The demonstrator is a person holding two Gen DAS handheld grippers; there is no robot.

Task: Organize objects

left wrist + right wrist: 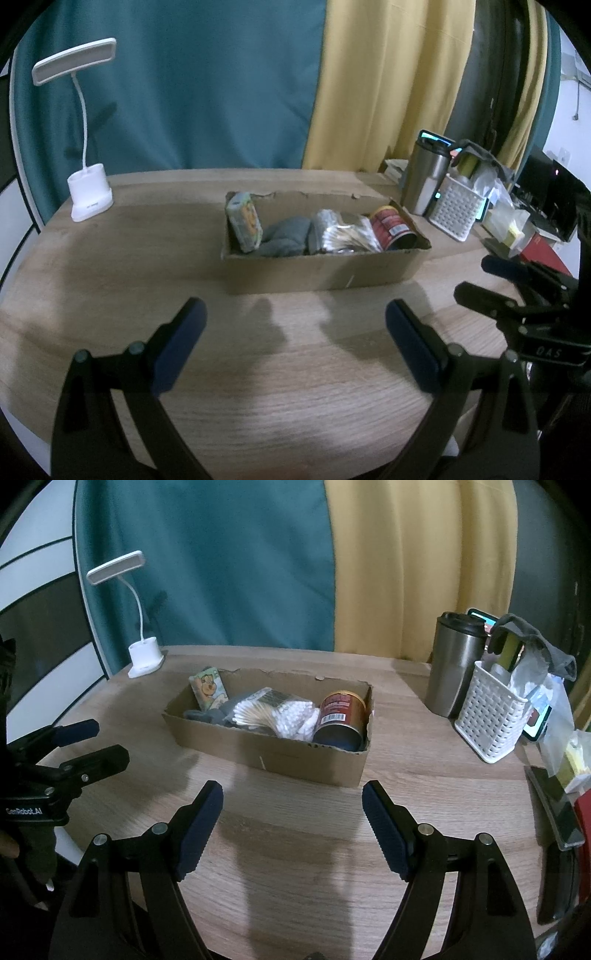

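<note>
A cardboard box (321,271) (280,760) stands on the wooden table. It holds a cartoon card pack (244,221) (208,692) leaning at its left end, a grey cloth (286,236) (207,714), a bag of cotton swabs (343,232) (277,716) and a red can (395,227) (340,716) lying on its side at the right end. My left gripper (295,317) is open and empty, in front of the box. My right gripper (291,794) is open and empty, also in front of the box.
A white desk lamp (90,192) (144,657) stands back left. A steel tumbler (424,177) (456,664), a white perforated basket (456,208) (489,720) with items, a phone and clutter stand at the right. Curtains hang behind the table.
</note>
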